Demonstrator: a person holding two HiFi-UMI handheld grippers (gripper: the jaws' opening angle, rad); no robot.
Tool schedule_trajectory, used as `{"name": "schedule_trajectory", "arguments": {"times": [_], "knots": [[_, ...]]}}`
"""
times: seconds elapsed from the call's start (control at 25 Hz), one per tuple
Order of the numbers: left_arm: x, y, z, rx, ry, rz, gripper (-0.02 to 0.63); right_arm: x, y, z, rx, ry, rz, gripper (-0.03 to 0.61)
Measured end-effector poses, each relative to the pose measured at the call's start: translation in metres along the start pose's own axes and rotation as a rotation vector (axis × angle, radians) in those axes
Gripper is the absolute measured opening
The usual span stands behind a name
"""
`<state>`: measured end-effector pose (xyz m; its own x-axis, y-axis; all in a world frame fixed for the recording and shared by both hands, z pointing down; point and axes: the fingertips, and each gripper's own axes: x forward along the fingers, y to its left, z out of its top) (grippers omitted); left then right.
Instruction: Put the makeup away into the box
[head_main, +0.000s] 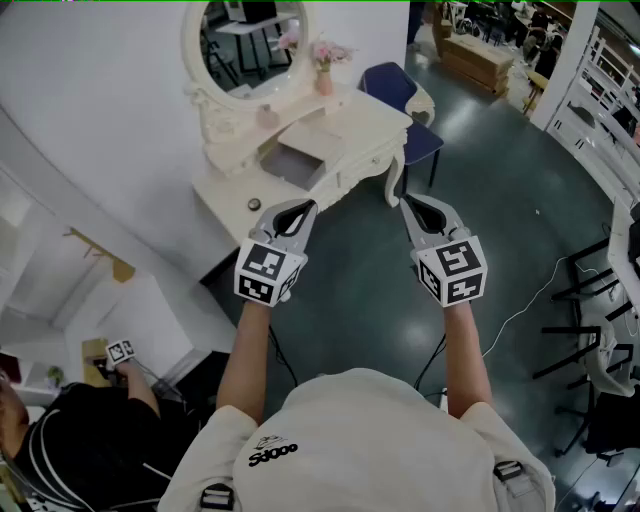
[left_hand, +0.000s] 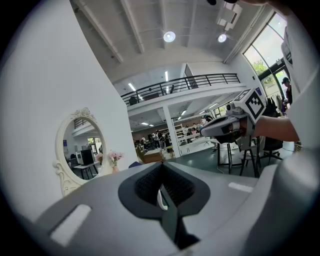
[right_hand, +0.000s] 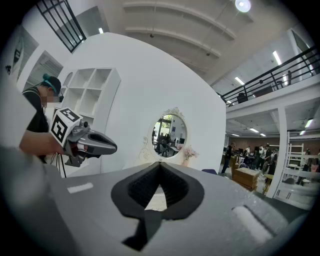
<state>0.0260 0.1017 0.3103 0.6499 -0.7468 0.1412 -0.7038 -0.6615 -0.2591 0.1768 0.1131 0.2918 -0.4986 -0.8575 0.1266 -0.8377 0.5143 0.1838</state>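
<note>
Ahead of me the open, grey-lined box (head_main: 293, 165) sits on the white table (head_main: 352, 122). A small round makeup pot (head_main: 254, 204) lies near its left end.

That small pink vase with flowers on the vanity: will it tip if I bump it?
Probably tippy: the vase is narrow and upright, its flowers standing above it. Likely light, so a nudge might slide it on the smooth vanity top. Possibly breakable; its material is unclear.

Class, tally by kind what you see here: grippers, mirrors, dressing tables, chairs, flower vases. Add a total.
Grippers: 2 (left gripper, right gripper)
Mirror: 1
Dressing table: 1
Blue chair: 1
Flower vase: 1
Total: 6
</note>
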Motion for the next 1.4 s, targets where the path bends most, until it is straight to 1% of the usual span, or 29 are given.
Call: {"name": "schedule_trajectory", "arguments": {"times": [0.24,0.44,0.6,0.72,0.84,0.96,1.12,1.4], "knots": [[0.012,-0.014,0.004,-0.006,0.004,0.006,0.017,-0.009,-0.016,-0.005,0.004,-0.009,0.003,0.002],[0.016,-0.026,0.001,-0.022,0.009,0.034,0.017,-0.018,-0.025,-0.013,-0.001,-0.027,0.015,0.002],[0.021,-0.031,-0.004,-0.034,0.02,0.047,0.017,-0.017,-0.033,-0.02,0.011,-0.018,0.025,0.002],[0.032,-0.025,-0.005,-0.022,0.023,0.045,0.017,-0.006,-0.039,-0.021,-0.004,-0.013,0.027,0.002],[0.044,-0.011,-0.013,-0.021,0.027,0.043,0.017,0.015,-0.043,-0.027,-0.015,0.0,0.03,0.002],[0.063,0.013,-0.025,-0.02,0.035,0.042,0.017,0.044,-0.049,-0.031,-0.008,0.004,0.03,0.002],[0.095,0.058,-0.031,-0.03,0.02,0.037,0.017,0.09,-0.063,-0.023,-0.019,-0.006,0.024,0.002],[0.143,0.142,-0.027,-0.027,0.001,-0.001,0.017,0.179,-0.082,0.003,-0.014,-0.013,-0.005,0.002]]}}
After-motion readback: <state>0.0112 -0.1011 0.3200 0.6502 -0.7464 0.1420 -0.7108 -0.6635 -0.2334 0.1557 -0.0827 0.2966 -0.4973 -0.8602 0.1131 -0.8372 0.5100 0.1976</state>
